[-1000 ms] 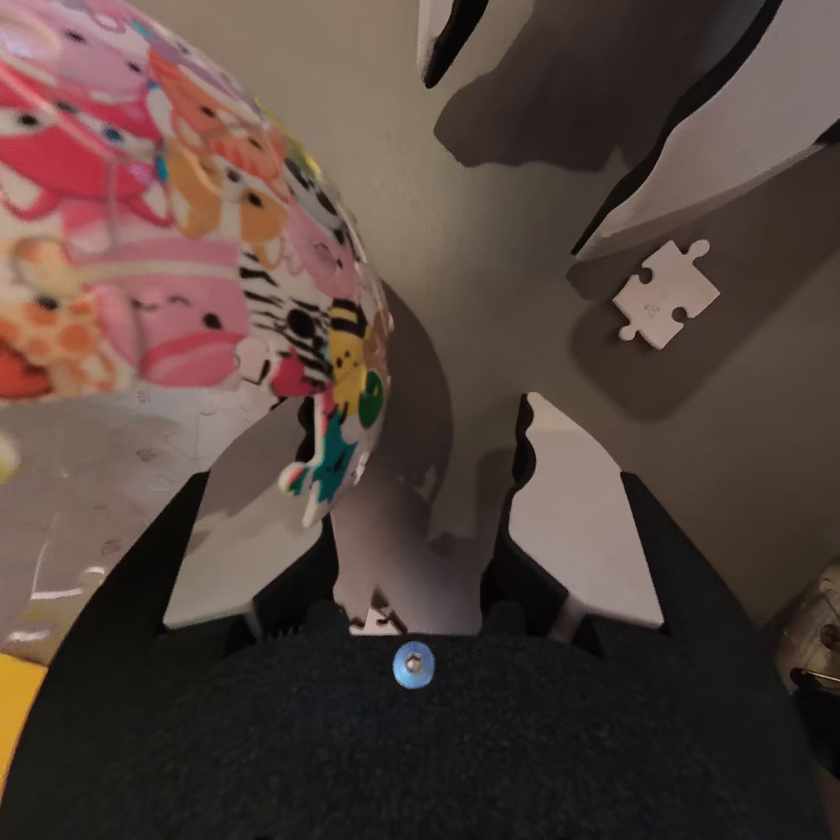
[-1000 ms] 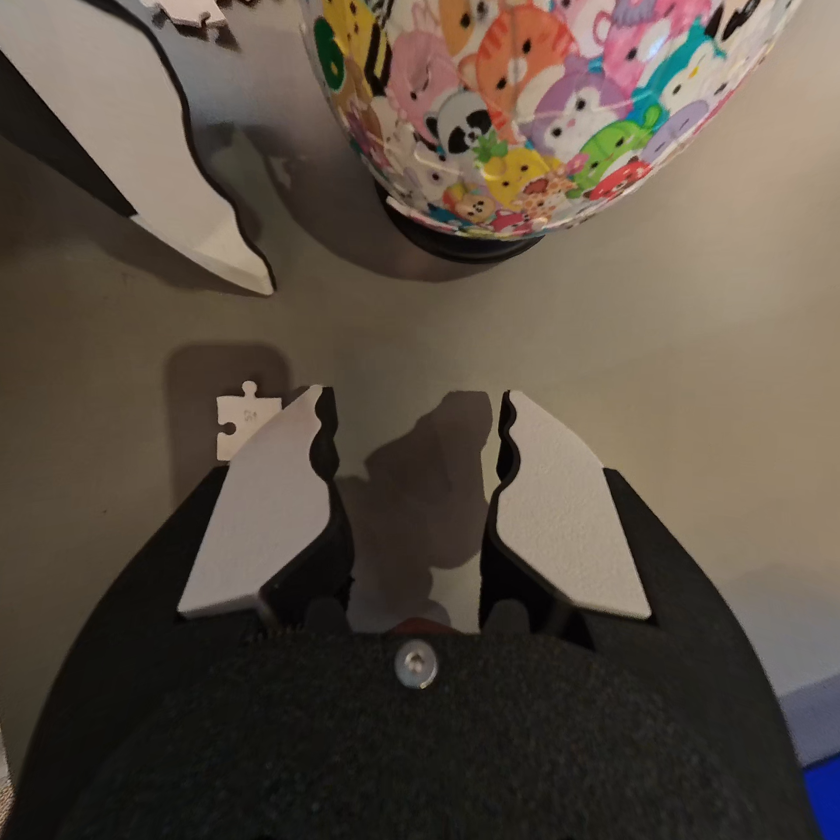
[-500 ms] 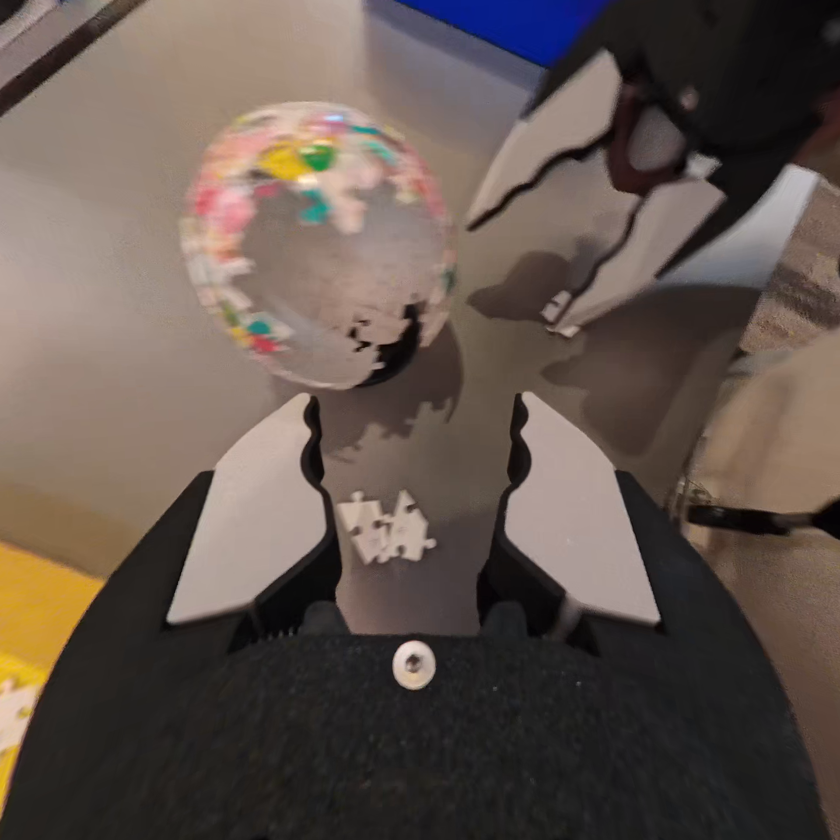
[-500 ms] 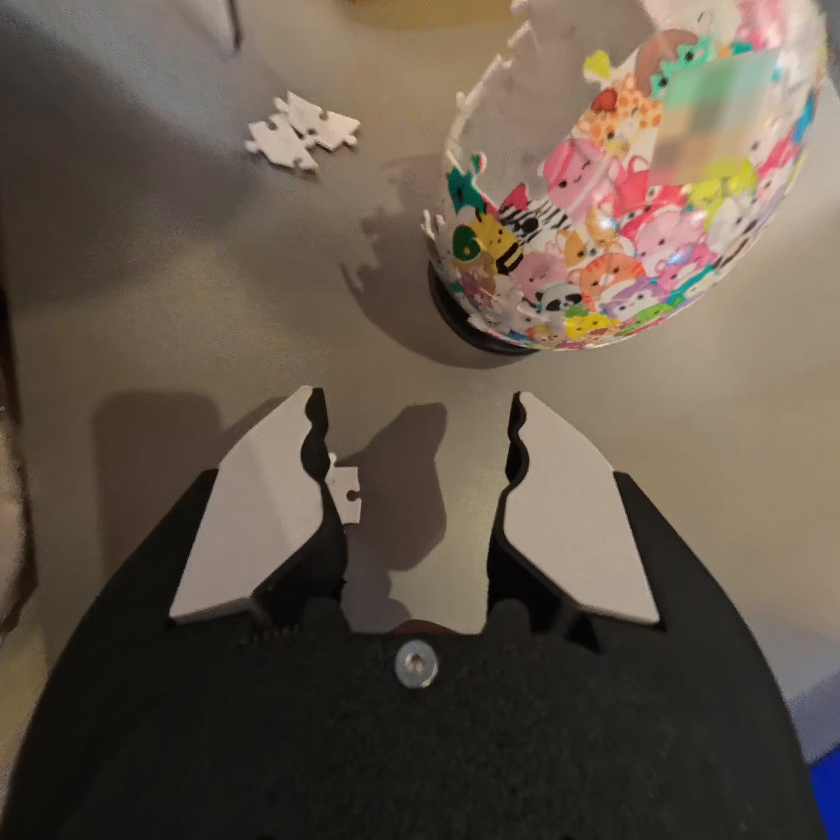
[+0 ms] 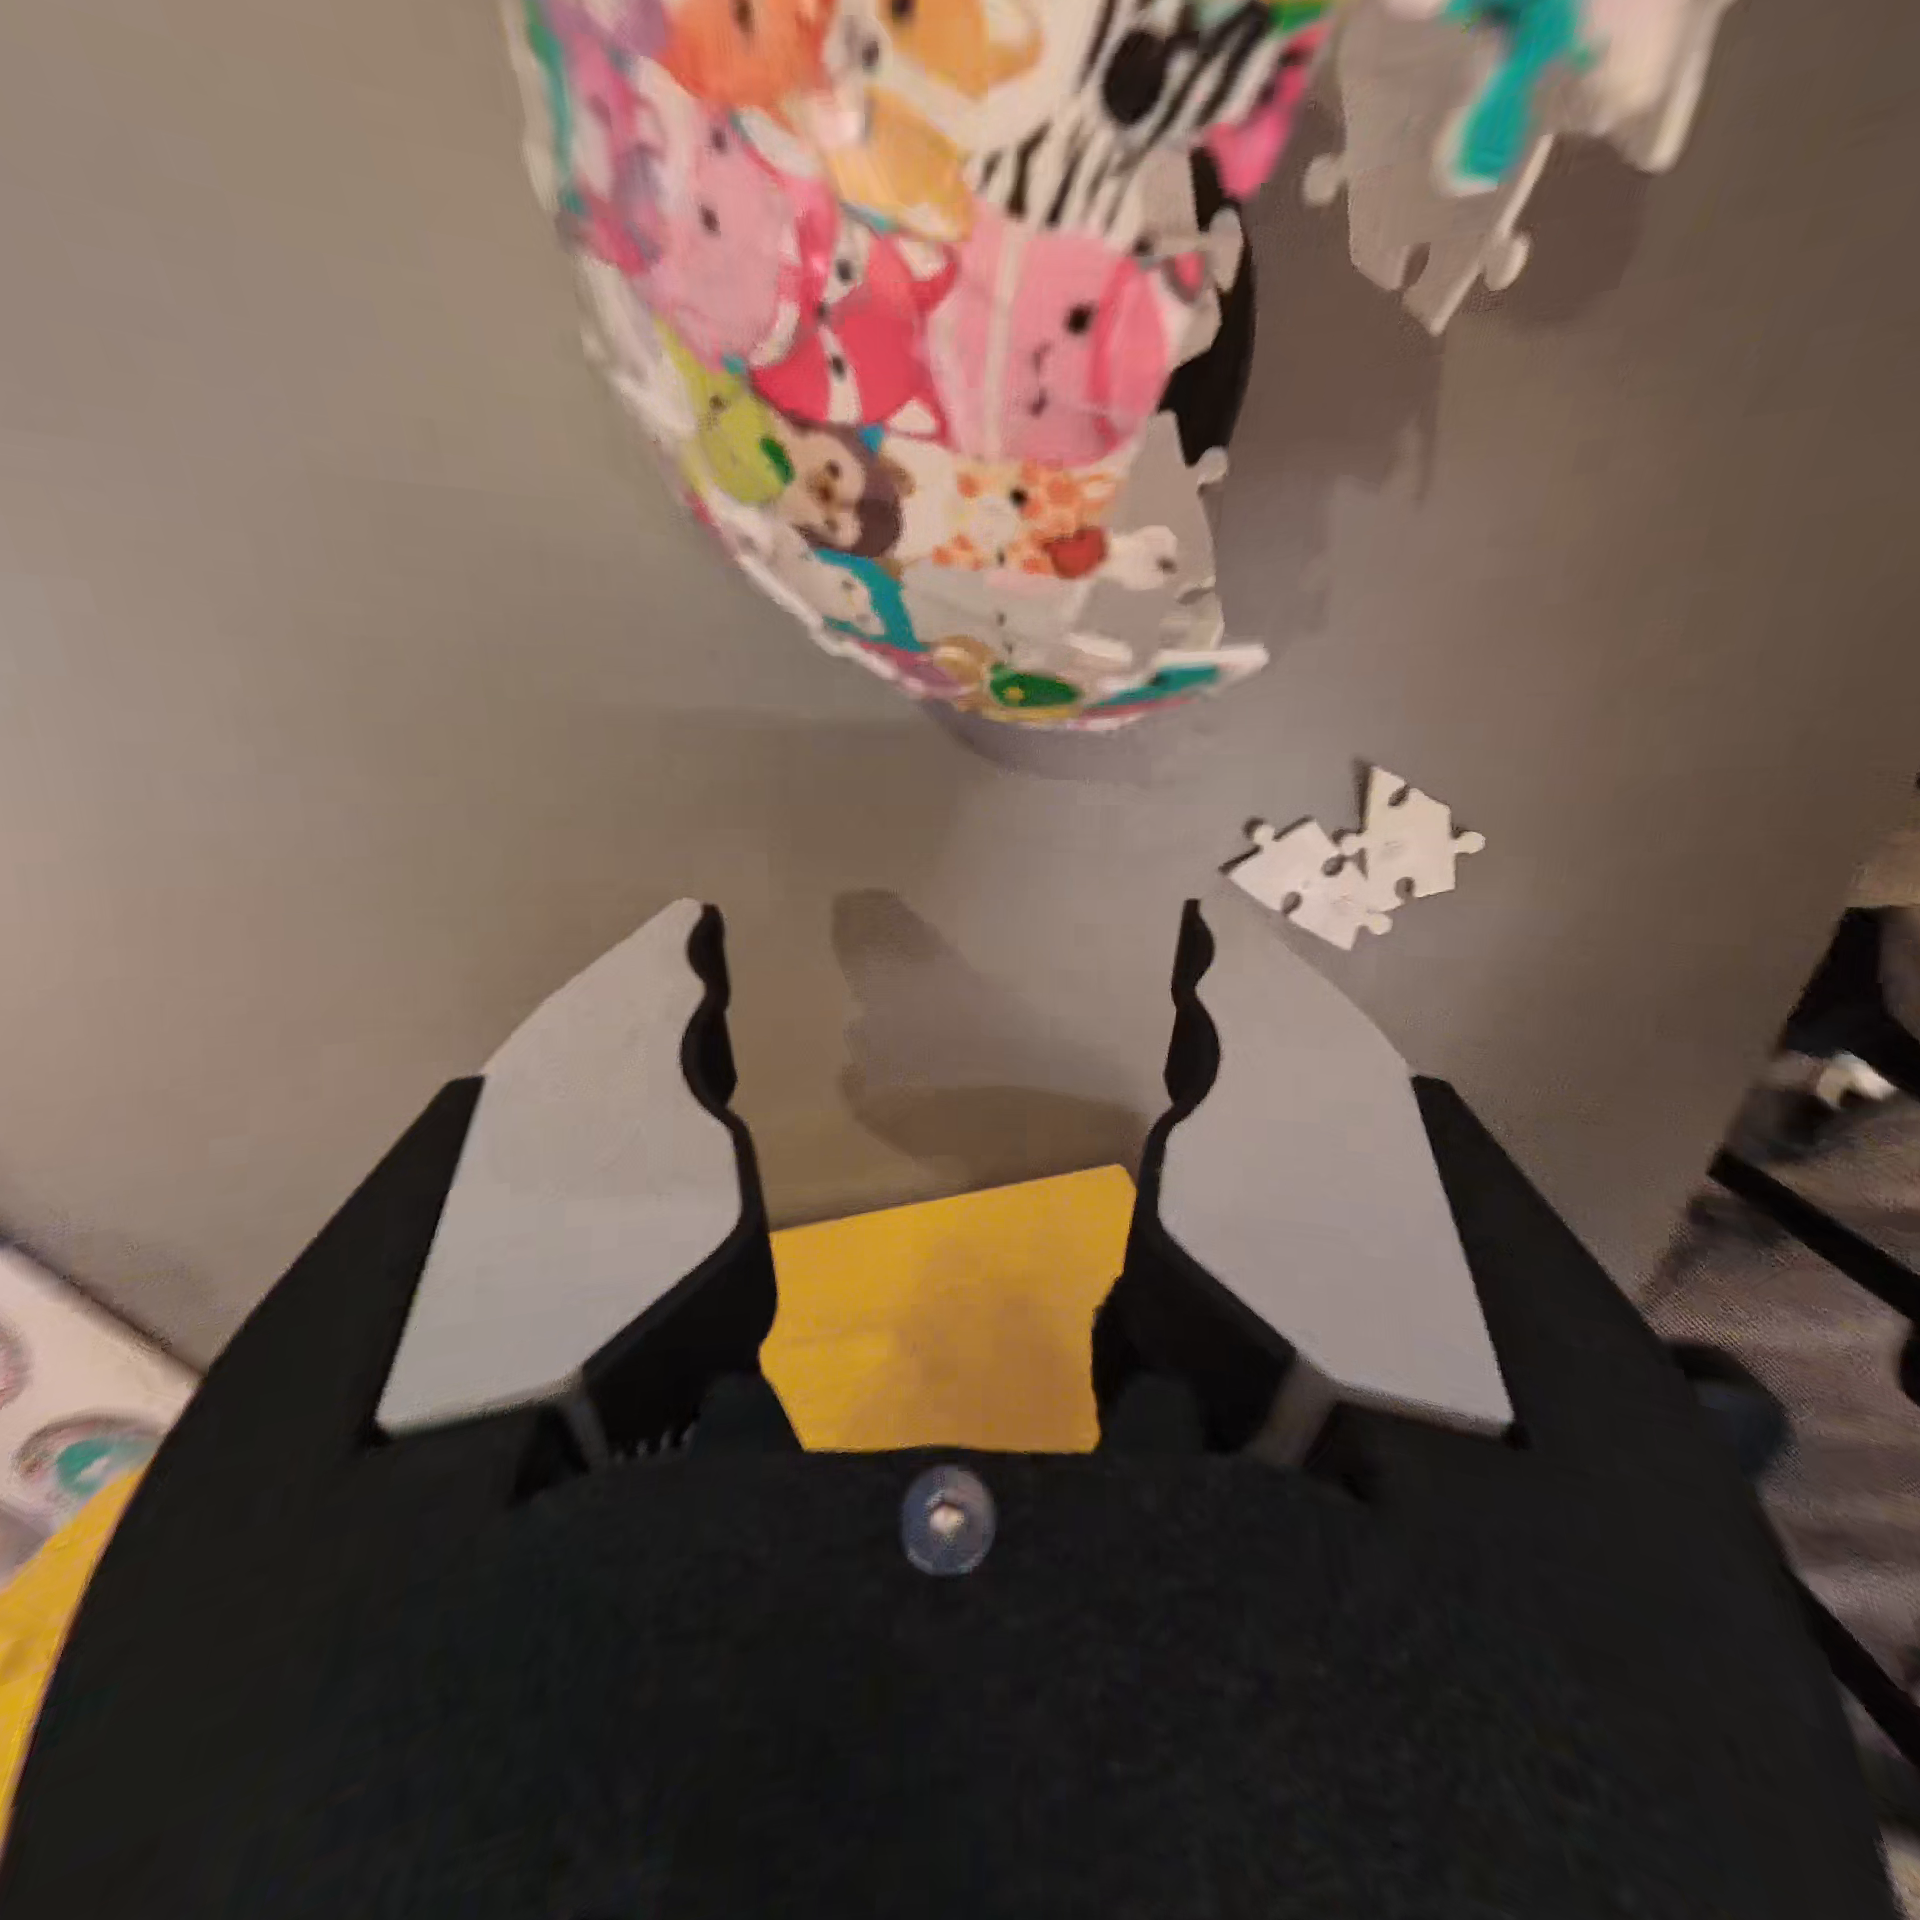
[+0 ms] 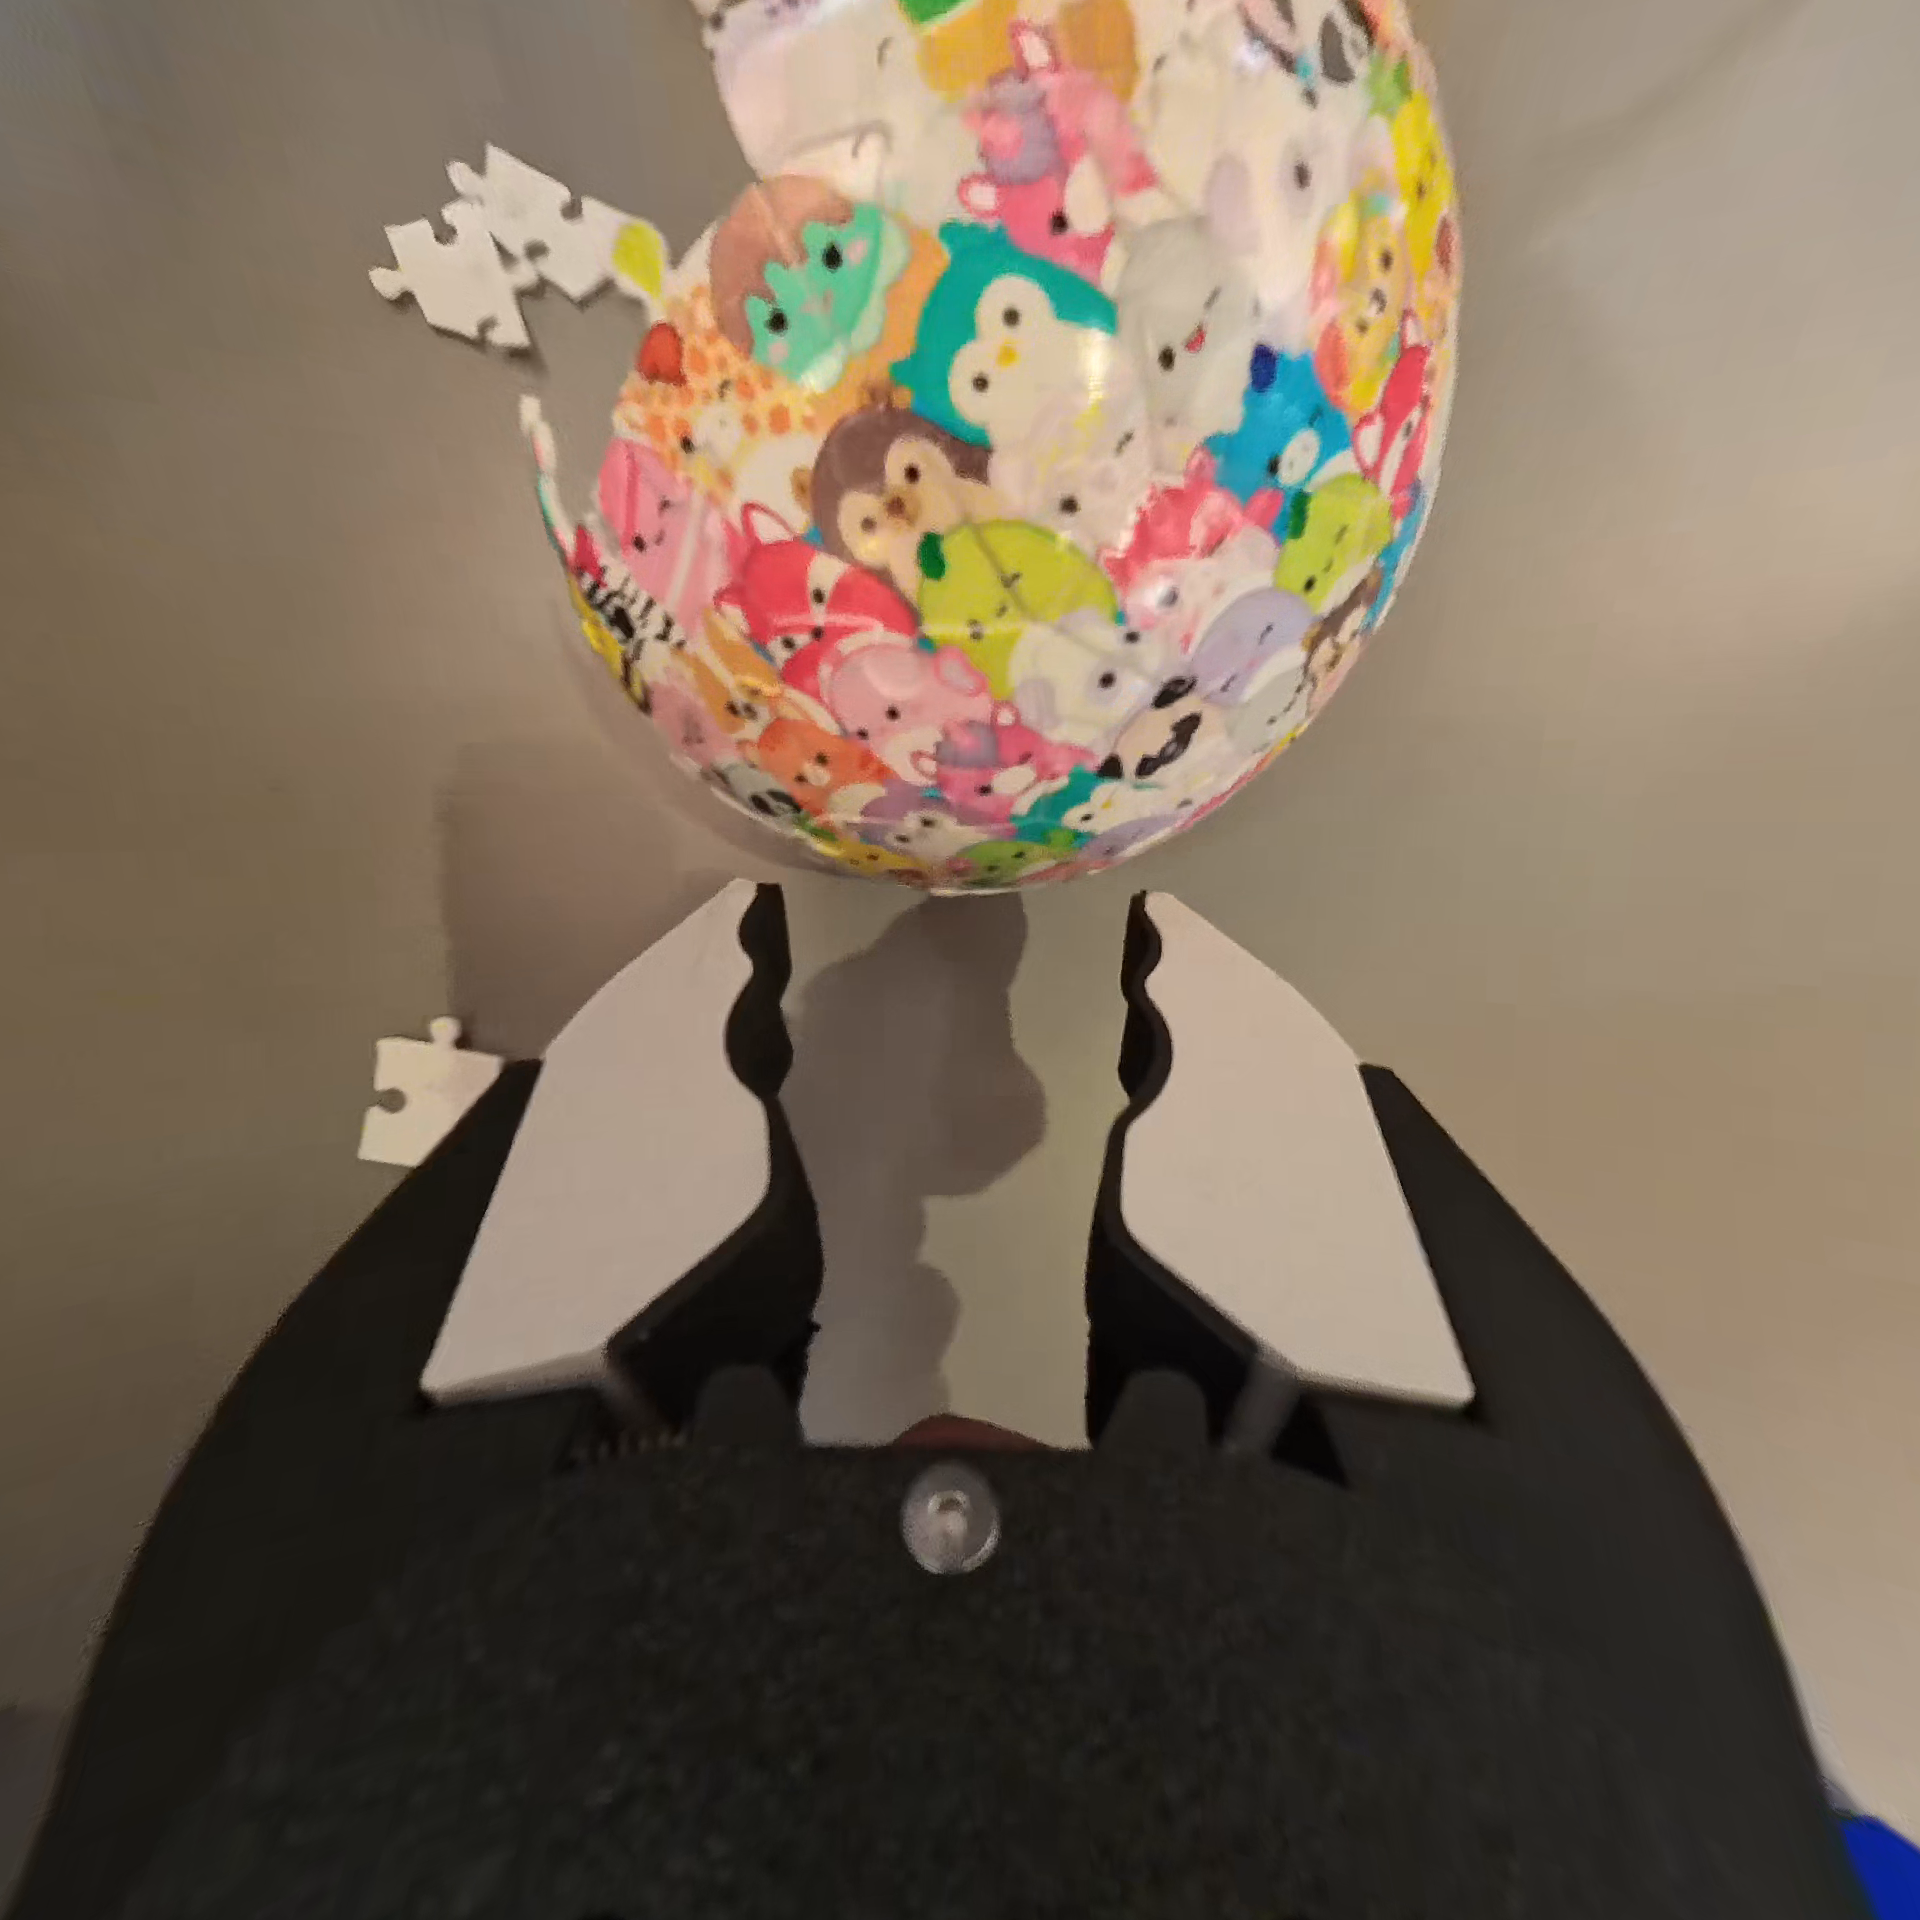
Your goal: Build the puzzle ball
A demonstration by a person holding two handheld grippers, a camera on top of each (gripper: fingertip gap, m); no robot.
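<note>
Left gripper [image 5: 951,920] gaped wide, empty | right gripper [image 6: 951,904] wide, empty, below unfinished puzzle ball [image 6: 997,520] | joined white pieces [image 5: 1356,873] on grey table [image 5: 312,623]

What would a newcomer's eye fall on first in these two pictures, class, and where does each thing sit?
First comes the half-built puzzle ball, bright with cartoon animals, standing on the grey table just beyond the open right gripper. White loose pieces lie face down beside it, with a single piece left of the right gripper. The left gripper is open too, above a yellow sheet.
</note>
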